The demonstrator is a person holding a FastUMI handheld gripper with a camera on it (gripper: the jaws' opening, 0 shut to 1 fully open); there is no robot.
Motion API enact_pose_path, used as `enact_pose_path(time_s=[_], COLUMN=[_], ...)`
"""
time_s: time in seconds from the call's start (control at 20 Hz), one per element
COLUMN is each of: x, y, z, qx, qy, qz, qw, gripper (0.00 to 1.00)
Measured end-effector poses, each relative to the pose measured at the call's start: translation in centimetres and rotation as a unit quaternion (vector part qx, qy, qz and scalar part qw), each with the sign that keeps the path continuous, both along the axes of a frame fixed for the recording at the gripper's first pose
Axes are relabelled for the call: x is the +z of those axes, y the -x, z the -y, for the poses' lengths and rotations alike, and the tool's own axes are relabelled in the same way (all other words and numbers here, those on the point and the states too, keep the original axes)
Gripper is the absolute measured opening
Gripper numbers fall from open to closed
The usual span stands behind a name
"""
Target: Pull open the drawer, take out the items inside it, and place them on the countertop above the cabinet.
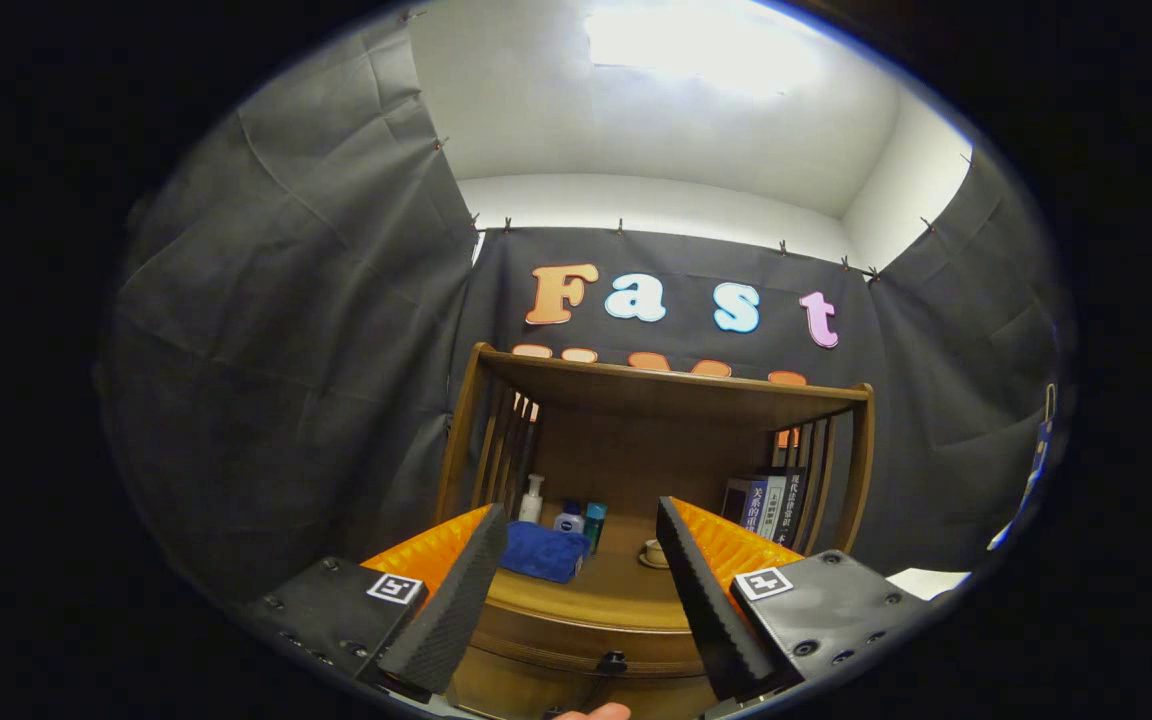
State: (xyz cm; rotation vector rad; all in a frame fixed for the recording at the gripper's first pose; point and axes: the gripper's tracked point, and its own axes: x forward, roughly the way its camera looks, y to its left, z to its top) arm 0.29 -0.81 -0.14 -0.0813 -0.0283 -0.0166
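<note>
A wooden cabinet with a countertop [604, 598] stands just ahead of me, under a wooden shelf frame [666, 390]. The drawer front with a small dark knob [613, 661] sits below the countertop edge, between my fingers and low down; the drawer looks shut. My gripper [581, 522] is open, its fingers spread wide with nothing between them, held a little before the cabinet. A folded blue cloth [544, 553] lies on the countertop beside the left finger. A fingertip of a person [591, 712] shows below the knob.
At the back of the countertop stand a white pump bottle [532, 499], a small blue-capped jar [568, 518] and a teal bottle [595, 520]. A small cup on a saucer [653, 553] sits near the right finger. Several books [769, 505] lean at the right.
</note>
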Motion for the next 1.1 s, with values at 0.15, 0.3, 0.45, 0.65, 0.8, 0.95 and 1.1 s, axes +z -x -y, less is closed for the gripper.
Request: enact_pose_path(time_s=[0.15, 0.3, 0.45, 0.65, 0.8, 0.95, 1.1], x=[-2.0, -4.7, -8.3, -13.7, -17.9, -23.1, -29.0], y=[-1.0, -1.6, -2.5, -3.4, -3.5, -3.4, -2.2], z=[1.2, 2.3, 3.4, 6.4, 7.6, 10.0, 11.8], qx=[-0.01, -0.019, -0.023, -0.053, -0.061, -0.089, -0.109], qy=[0.022, 0.034, 0.041, 0.049, 0.025, -0.006, -0.015], qz=[-0.004, -0.008, -0.029, -0.054, -0.067, -0.096, -0.126], qw=[1.0, 0.999, 0.998, 0.996, 0.996, 0.991, 0.986], gripper=[0.98, 0.98, 0.98, 0.98, 0.98, 0.98, 0.97])
